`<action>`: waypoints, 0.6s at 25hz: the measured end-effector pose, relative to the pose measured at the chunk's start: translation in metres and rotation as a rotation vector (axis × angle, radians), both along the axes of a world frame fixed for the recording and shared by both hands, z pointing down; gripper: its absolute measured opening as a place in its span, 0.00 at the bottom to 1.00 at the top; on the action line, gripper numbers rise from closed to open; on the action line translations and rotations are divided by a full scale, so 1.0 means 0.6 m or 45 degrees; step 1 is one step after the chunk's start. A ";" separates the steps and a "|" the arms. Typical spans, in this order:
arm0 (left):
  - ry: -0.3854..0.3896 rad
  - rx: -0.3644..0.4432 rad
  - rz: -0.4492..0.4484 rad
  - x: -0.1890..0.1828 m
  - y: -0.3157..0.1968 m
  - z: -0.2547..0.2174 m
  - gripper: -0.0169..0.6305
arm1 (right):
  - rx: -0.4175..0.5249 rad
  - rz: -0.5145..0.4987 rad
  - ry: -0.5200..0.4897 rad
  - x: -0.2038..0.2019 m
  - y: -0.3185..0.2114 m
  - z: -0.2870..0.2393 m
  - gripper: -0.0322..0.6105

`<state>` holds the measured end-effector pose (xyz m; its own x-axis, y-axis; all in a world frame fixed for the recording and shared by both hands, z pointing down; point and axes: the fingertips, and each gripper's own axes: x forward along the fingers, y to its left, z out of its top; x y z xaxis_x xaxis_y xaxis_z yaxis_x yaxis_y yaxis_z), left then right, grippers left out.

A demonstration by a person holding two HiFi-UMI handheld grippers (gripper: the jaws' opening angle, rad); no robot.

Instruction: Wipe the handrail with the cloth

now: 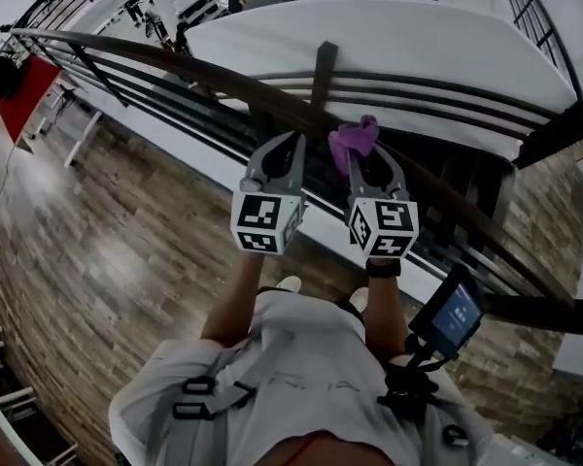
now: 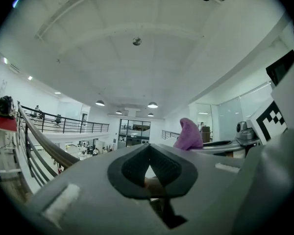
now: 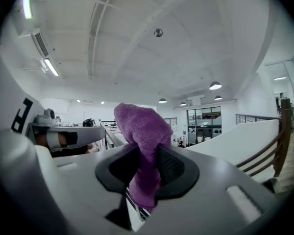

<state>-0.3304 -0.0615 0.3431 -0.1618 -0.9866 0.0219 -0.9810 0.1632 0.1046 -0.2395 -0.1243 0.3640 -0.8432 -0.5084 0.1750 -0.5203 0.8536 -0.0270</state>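
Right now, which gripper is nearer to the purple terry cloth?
Right. The right gripper is clamped on the purple terry cloth, which sticks up between its jaws; the left gripper, shut and empty, sits apart at its left.

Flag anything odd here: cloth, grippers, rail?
Nothing damaged or spilled. One oddity: the purple cloth is bunched into a wad that sticks out past the fingers of the right gripper, not spread flat on the handrail. The left gripper is shut on nothing.

White T-shirt, grey harness straps, black wristband, grey hand-held grippers bearing black-and-white marker cubes
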 end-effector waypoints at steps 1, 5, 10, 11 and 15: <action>0.008 -0.007 -0.026 -0.001 -0.002 0.005 0.03 | -0.011 -0.035 0.024 -0.009 -0.009 0.008 0.20; 0.032 -0.020 -0.140 -0.015 -0.013 0.008 0.03 | -0.010 -0.206 0.199 -0.063 -0.053 0.046 0.20; 0.028 -0.063 -0.325 -0.050 0.003 0.022 0.03 | 0.066 -0.477 0.382 -0.182 -0.082 0.077 0.21; 0.042 -0.073 -0.365 -0.063 0.014 0.027 0.03 | 0.056 -0.556 0.420 -0.216 -0.079 0.086 0.21; 0.091 -0.097 -0.496 -0.115 0.063 0.047 0.03 | 0.023 -0.770 0.601 -0.356 -0.081 0.137 0.21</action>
